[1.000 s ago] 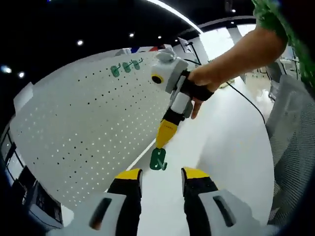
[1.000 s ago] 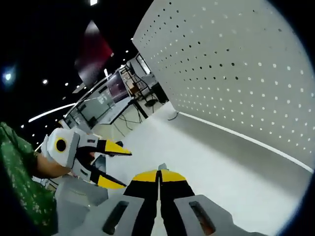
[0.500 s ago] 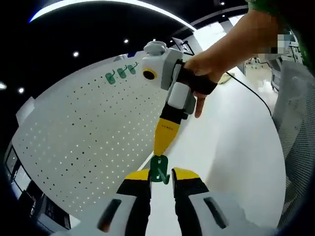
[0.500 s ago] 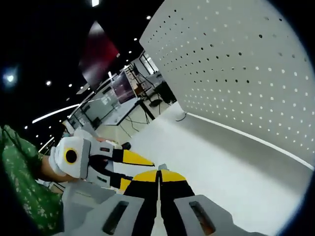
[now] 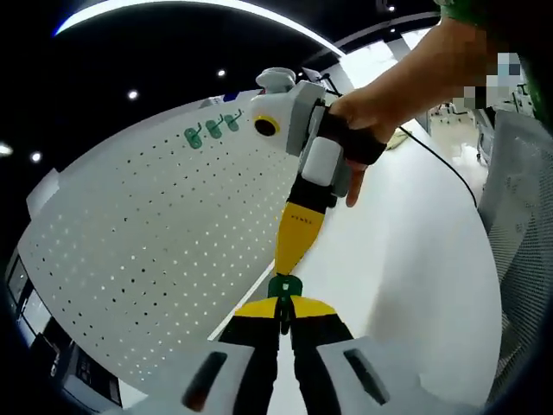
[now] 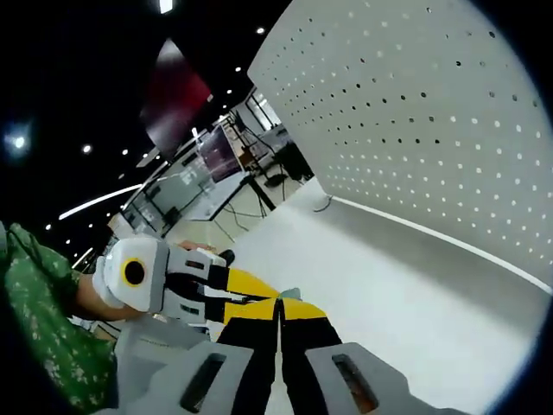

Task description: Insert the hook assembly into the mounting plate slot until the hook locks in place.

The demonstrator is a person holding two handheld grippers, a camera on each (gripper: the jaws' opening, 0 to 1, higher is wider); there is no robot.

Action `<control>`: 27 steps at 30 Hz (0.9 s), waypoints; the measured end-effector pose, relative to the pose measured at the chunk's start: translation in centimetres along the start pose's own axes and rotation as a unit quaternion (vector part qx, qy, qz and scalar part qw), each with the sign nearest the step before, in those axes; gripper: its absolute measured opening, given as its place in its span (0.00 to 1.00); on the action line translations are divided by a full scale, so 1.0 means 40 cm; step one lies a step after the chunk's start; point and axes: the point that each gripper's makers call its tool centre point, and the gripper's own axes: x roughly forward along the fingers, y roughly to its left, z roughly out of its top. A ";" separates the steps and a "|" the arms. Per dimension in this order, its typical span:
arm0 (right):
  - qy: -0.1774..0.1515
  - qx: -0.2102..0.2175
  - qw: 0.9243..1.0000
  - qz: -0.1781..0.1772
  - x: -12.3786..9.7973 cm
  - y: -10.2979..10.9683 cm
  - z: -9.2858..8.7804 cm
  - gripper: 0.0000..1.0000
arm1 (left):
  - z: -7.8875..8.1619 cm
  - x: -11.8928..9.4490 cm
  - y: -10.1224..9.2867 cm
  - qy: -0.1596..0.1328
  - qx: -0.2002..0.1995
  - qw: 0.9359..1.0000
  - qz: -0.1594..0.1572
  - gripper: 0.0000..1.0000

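Observation:
A small green hook (image 5: 282, 285) is pinched from both ends just above the white table (image 5: 406, 259). My left gripper (image 5: 283, 304) rises from the bottom, shut on the hook's lower part. My right gripper (image 5: 284, 270), held by a hand (image 5: 371, 121), points down from above with its yellow tips shut on the hook's top. The white pegboard mounting plate (image 5: 147, 225) stands to the left, apart from the hook. In the right gripper view my right gripper (image 6: 279, 301) is shut, a sliver of the hook (image 6: 290, 294) shows at its tip, and the left gripper (image 6: 263, 290) meets it from the left beside the pegboard (image 6: 432, 112).
Three more green hooks (image 5: 210, 131) hang near the pegboard's far top corner. A black cable (image 5: 432, 169) runs over the table and a mesh chair back (image 5: 518, 233) stands at the right. Desks and equipment (image 6: 199, 181) lie beyond the table (image 6: 389, 294); a green sleeve (image 6: 43, 337) is at left.
My left gripper was open below the hook; it has come up and shut on it. The right gripper has stayed shut on the hook throughout.

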 end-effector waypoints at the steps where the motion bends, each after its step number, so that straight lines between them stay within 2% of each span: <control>1: 0.000 0.000 1.000 -0.001 0.000 -0.001 -0.001 0.00 | 0.000 0.000 -0.001 0.000 -0.001 1.000 0.000 0.05; 6: 0.003 0.001 1.000 -0.002 0.000 -0.001 -0.004 0.00 | -0.001 -0.003 -0.005 0.004 -0.006 1.000 -0.003 0.04; 16: 0.003 -0.004 1.000 -0.016 0.010 -0.002 -0.005 0.00 | -0.005 -0.017 -0.002 0.010 -0.051 0.999 -0.003 0.03; 19: 0.005 -0.008 1.000 -0.020 0.013 -0.001 -0.006 0.00 | -0.004 -0.019 -0.004 0.012 -0.052 0.999 -0.005 0.03; 27: -0.014 -0.013 0.999 -0.026 0.014 -0.002 0.010 0.00 | 0.000 -0.022 0.008 0.011 -0.080 0.997 0.003 0.03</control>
